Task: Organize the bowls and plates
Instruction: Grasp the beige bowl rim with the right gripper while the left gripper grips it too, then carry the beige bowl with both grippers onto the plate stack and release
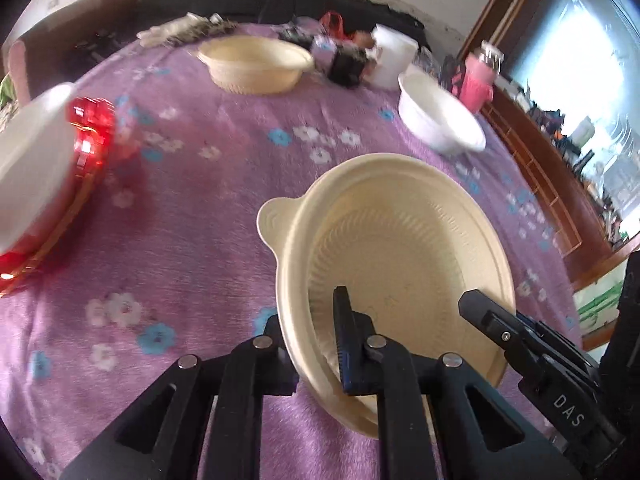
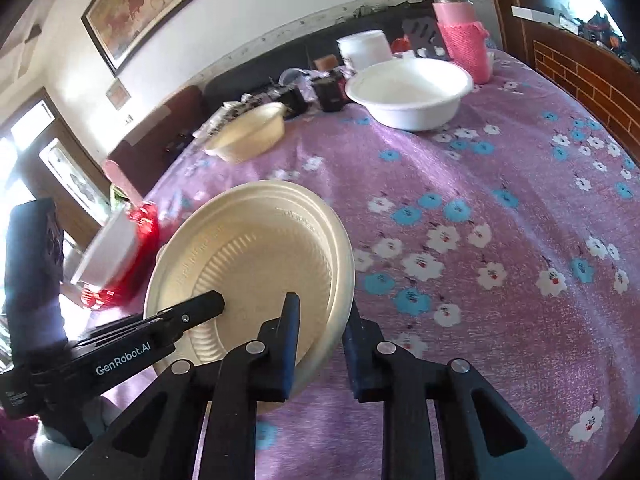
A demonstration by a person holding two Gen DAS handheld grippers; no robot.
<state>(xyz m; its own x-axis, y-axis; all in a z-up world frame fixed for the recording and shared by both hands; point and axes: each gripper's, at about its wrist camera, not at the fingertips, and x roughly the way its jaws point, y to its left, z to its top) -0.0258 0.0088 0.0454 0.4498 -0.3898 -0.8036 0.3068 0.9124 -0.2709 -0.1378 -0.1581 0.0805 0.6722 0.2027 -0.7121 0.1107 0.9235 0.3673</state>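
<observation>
A cream plate with a small tab handle [image 1: 396, 264] is held tilted above the purple flowered cloth; it also shows in the right wrist view [image 2: 256, 256]. My left gripper [image 1: 310, 340] is shut on its near left rim, one finger inside, one outside. My right gripper [image 2: 320, 336] is shut on its opposite rim; its finger shows in the left wrist view [image 1: 486, 318]. A cream bowl [image 1: 256, 62] [image 2: 248, 132] sits far back. A white bowl [image 1: 440, 114] [image 2: 408, 92] sits at the back right.
A red faceted dish [image 1: 90, 136] with a white bowl [image 1: 32, 168] on it stands at the left. A pink bottle [image 2: 460, 24], a white cup [image 2: 364, 50] and dark clutter [image 1: 340, 56] line the back. A wooden rail [image 2: 580, 72] borders the right.
</observation>
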